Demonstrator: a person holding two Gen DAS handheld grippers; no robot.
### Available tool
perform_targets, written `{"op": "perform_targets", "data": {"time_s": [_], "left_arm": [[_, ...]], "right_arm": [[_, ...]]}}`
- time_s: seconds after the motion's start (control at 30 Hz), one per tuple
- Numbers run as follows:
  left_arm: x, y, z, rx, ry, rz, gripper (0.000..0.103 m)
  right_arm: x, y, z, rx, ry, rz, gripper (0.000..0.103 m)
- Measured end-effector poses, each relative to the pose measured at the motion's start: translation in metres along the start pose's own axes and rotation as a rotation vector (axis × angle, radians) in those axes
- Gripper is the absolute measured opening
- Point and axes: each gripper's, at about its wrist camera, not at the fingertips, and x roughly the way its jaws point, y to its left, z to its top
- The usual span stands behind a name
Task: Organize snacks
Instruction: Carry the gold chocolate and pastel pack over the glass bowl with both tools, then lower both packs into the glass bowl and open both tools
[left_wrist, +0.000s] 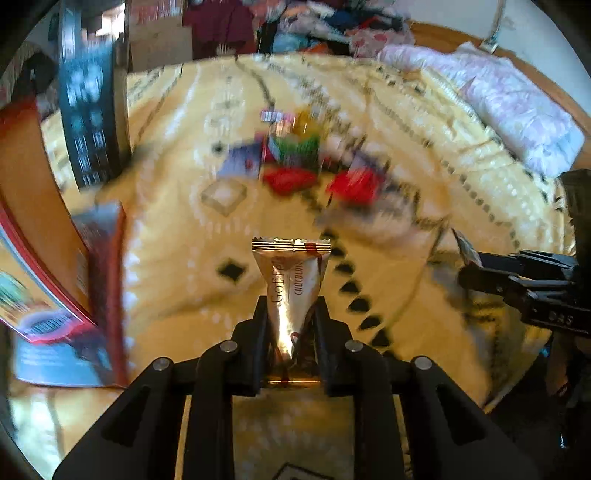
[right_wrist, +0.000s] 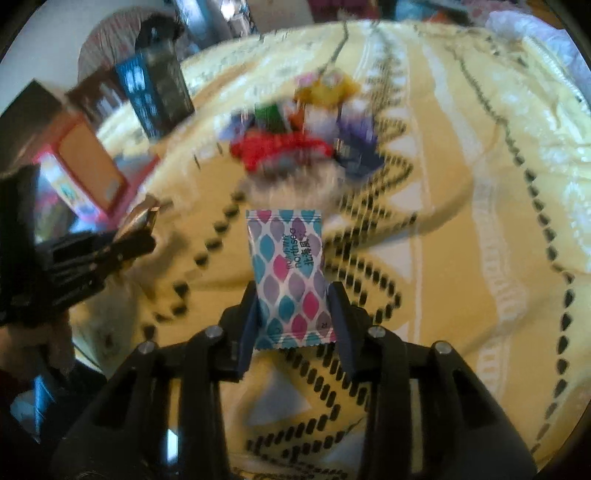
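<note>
Both grippers are loaded at once. The left gripper (left_wrist: 290, 314) has its jaws nearly closed on a gold packet (left_wrist: 291, 284), pinched by the lower half so the crimped top stands up clear of the bed (left_wrist: 461, 155). The right gripper (right_wrist: 293, 299) has its jaws clamped on the two sides of a patterned packet (right_wrist: 288, 273) — pink, teal and purple leaf shapes — and that too is held off the bed. No earlier view is at hand, so how the jaws came to this grip I cannot say.

The two grippers hang near each other over the near part of the bed; each shows at the edge of the other's camera.

Farther out, around the middle of the bed, lies the pile (left_wrist: 303, 158) of loose snacks: red, green, yellow and purple wrappers, blurred, too smeared to count. Toward the bed's left edge stand the boxes — a dark box (left_wrist: 88, 122) upright and an orange box (left_wrist: 40, 206) leaning open beside it.

As I judge it, the sorting is at an early or middle stage. Two packets are picked and in the air, neither yet put away, and most of the pile waits. What is already in the boxes I cannot tell.
</note>
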Motion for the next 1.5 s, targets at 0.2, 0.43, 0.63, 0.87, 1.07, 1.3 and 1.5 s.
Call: {"op": "perform_targets", "data": {"time_s": [0.2,0.43,0.63,0.87,1.07,1.3,1.5], "left_arm": [[-0.086,0.001,0.043,0.036,-0.17,0.03,0.021],[-0.184,0.087,0.076,-0.083,-0.325,0.227,0.021],[-0.244,0.197,0.07,-0.25,-0.381,0.448,0.021],[-0.266,0.294,0.032,-0.429,-0.354,0.61,0.021],[-0.259,0.33,0.002,-0.511,-0.324,0.614,0.021],[-0.253,0.335,-0.006,-0.514,-0.325,0.602,0.021],[-0.249,0.335,-0.004,-0.51,-0.329,0.585,0.021]], "right_arm": [[-0.048,0.029,0.055,-0.033,-0.168,0.013,0.038],[-0.088,0.116,0.129,-0.153,-0.333,0.117,0.038],[-0.083,0.212,0.166,-0.259,-0.355,0.265,0.038],[-0.048,0.323,0.184,-0.351,-0.273,0.428,0.038],[-0.026,0.382,0.178,-0.437,-0.207,0.466,0.038],[-0.003,0.413,0.169,-0.477,-0.138,0.456,0.038],[0.006,0.418,0.169,-0.478,-0.116,0.443,0.038]]}}
